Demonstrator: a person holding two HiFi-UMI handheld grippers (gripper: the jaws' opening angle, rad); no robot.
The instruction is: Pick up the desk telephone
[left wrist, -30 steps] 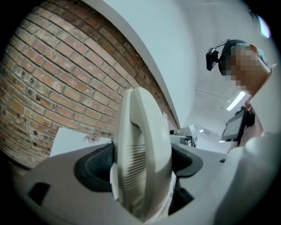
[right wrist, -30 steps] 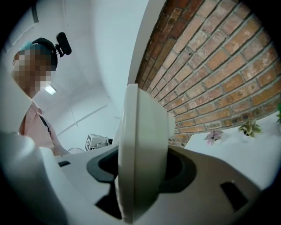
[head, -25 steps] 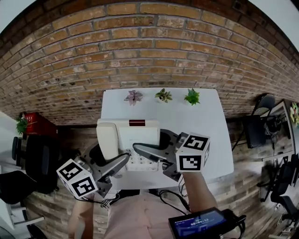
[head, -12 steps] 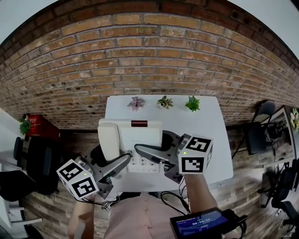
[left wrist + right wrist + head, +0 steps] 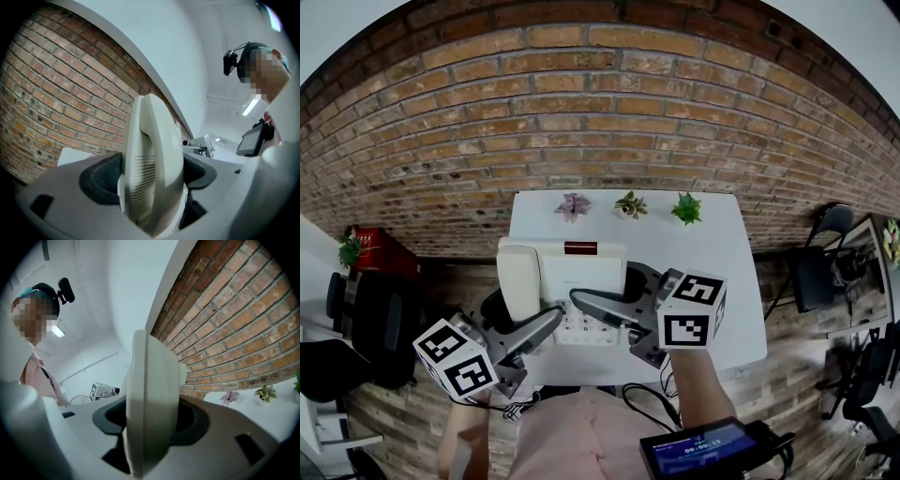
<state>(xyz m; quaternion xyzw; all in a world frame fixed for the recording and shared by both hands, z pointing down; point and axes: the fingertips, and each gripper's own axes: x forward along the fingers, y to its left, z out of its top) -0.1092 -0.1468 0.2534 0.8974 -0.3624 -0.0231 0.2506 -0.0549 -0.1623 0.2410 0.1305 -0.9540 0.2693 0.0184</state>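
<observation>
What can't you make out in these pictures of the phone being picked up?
Keypad: head view, mostly covered by the left claw and right claw; labels too small.
Whether the phone clears the table: head view looks straight down; both gripper views are filled by the phone.
Any print on the red strip: head view, too small.

A white table (image 5: 722, 272) carries three small potted plants (image 5: 629, 205) in a row along its far edge.
</observation>
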